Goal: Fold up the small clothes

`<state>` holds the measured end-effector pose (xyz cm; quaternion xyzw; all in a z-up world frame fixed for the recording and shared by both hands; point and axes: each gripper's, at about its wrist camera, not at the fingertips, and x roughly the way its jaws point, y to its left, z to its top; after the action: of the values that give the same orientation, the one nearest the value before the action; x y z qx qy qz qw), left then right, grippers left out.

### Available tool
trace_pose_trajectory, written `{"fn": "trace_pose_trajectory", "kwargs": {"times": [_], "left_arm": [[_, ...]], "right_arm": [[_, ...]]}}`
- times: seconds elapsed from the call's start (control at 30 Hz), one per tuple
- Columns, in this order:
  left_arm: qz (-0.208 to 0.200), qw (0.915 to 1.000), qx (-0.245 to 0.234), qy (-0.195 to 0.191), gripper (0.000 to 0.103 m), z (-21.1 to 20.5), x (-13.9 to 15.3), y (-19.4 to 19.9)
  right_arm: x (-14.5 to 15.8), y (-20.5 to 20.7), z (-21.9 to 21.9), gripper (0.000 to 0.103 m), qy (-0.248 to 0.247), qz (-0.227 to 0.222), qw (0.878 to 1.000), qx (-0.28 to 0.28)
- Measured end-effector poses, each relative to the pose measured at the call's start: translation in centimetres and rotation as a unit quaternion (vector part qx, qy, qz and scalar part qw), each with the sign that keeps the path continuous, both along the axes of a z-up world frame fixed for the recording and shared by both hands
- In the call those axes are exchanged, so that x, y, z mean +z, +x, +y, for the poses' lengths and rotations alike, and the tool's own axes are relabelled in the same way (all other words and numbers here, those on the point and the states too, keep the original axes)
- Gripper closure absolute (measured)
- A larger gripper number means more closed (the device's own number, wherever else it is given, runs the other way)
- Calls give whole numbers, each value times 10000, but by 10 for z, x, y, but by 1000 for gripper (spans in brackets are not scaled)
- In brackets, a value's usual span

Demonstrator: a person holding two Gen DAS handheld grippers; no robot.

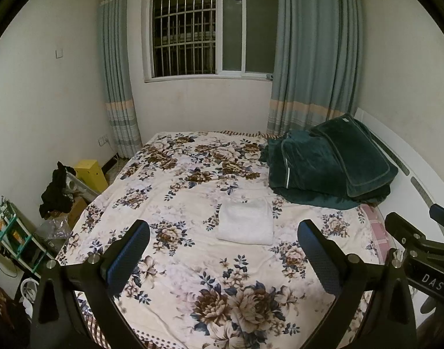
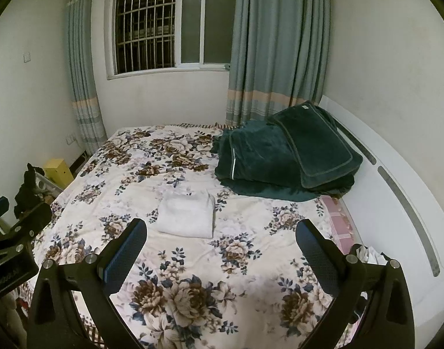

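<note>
Lying folded flat on the floral bed (image 1: 193, 261), the white cloth (image 1: 245, 221) sits at twelve o'clock from both tools, well apart. Left hand-held gripper (image 1: 223, 257) and right hand-held gripper (image 2: 222, 257) both gape wide, holding nothing. Dark green bedding (image 1: 329, 165) is piled at two o'clock.

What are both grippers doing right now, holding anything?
Left gripper: open, holding nothing, above the bed.
Right gripper: open, holding nothing; folded white cloth lies untouched ahead.

Folded cloth (image 1: 245, 221) mid-bed (image 1: 175, 264); blanket pile (image 1: 329, 164) behind-right; window (image 1: 210, 29) beyond.
</note>
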<state>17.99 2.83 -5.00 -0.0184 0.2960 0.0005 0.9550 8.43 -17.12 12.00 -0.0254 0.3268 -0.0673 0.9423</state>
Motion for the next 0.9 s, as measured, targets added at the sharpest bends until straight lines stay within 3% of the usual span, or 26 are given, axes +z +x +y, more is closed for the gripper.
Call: {"fn": "trace_pose_trajectory", "kwargs": {"times": [0.3, 0.9], "left_arm": [[15, 10000, 23, -2, 0, -2, 1, 1], [112, 9997, 211, -22, 0, -9, -2, -9]], "right_arm": [[4, 16, 3, 0, 17, 12, 10000, 69], [-1, 9, 12, 0, 30, 62, 10000, 51]]}}
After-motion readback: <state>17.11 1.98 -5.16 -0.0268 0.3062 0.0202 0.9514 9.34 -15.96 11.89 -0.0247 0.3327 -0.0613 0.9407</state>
